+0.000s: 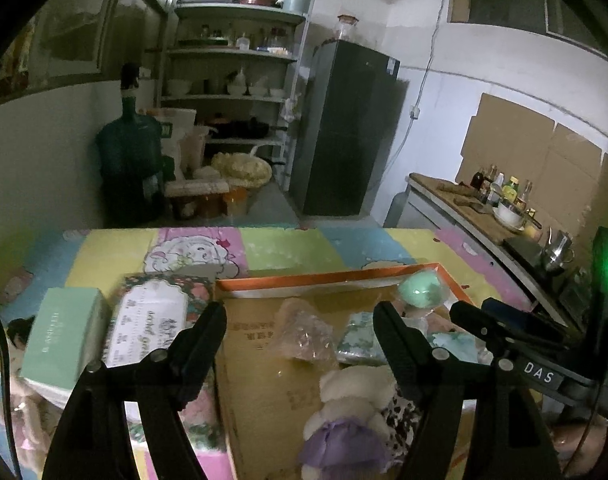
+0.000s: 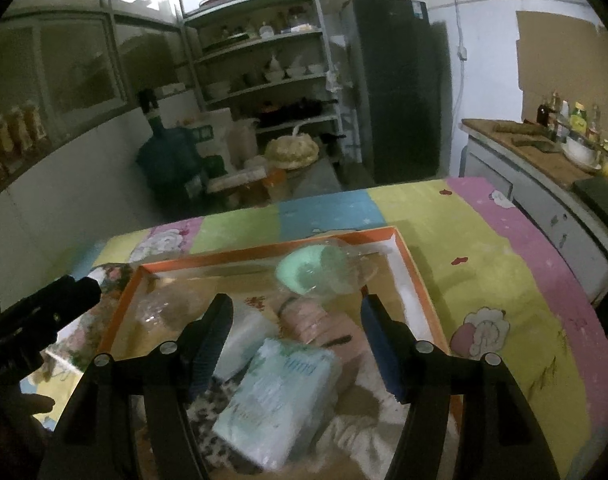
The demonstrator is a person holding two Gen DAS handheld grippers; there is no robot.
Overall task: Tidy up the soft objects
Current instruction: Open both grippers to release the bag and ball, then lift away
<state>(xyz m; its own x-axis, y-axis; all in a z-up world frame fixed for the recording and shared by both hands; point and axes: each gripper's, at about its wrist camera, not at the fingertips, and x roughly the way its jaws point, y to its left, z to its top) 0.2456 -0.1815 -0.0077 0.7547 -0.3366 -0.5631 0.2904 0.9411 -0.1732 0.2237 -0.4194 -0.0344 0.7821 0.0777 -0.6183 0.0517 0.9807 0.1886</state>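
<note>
Both grippers hang over an orange-rimmed tray (image 2: pixel 404 248) that sits on a counter (image 2: pixel 504 280) covered with a pastel cartoon mat. The left gripper (image 1: pixel 300 320) has its fingers spread wide and empty, above the tray's bare cardboard floor. Below it, near the tray's near side, lies a cream plush toy (image 1: pixel 356 392) with a purple piece at its lower end; farther in lies a crumpled clear bag (image 1: pixel 304 332). The right gripper (image 2: pixel 296 320) is likewise released, its fingers set wide with nothing between them, over a pale blue tissue pack (image 2: pixel 280 396) that lies tilted on a cream cloth. Just behind the pack are a white roll (image 2: pixel 244 332) and a pink item (image 2: pixel 316 320). A mint-green round thing in clear wrap (image 2: pixel 304 272) rests near the tray's far rim. Left of the tray, on the mat, stand a mint box (image 1: pixel 64 340) and a floral pack (image 1: pixel 156 312), side by side.
</note>
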